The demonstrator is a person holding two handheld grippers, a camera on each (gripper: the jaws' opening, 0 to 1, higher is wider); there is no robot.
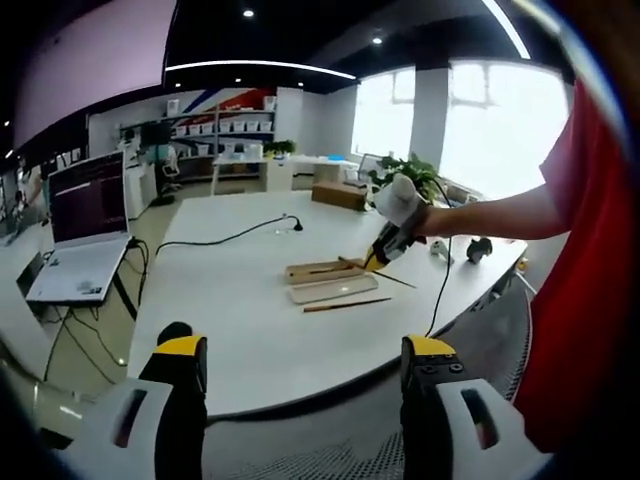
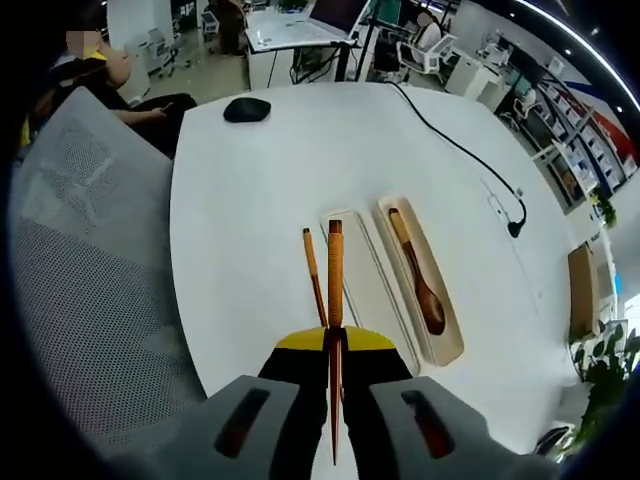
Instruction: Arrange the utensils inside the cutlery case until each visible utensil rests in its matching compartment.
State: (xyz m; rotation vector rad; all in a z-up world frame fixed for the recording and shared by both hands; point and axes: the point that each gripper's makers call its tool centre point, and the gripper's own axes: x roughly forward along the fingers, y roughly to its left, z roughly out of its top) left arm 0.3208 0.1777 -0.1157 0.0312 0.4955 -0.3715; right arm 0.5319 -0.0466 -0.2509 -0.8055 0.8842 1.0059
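We see open worktop (image 2: 270,190) around the cutlery case (image 2: 425,290); beside it lie a loose chopstick (image 2: 314,275), farther off a black mouse (image 2: 246,109) and a cable (image 2: 460,150). A mesh chair (image 2: 90,300) crowds the near edge.

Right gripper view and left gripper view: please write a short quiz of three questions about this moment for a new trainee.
1. True or false: the wooden spoon lies in a compartment of the cutlery case.
2. What does the right gripper hold? A) one chopstick B) a fork C) nothing
3. Fill the gap: the second chopstick lies on the white ____, beside the case.

Key
1. True.
2. A: its jaws are shut on a chopstick. The left gripper is open and holds nothing.
3. table.
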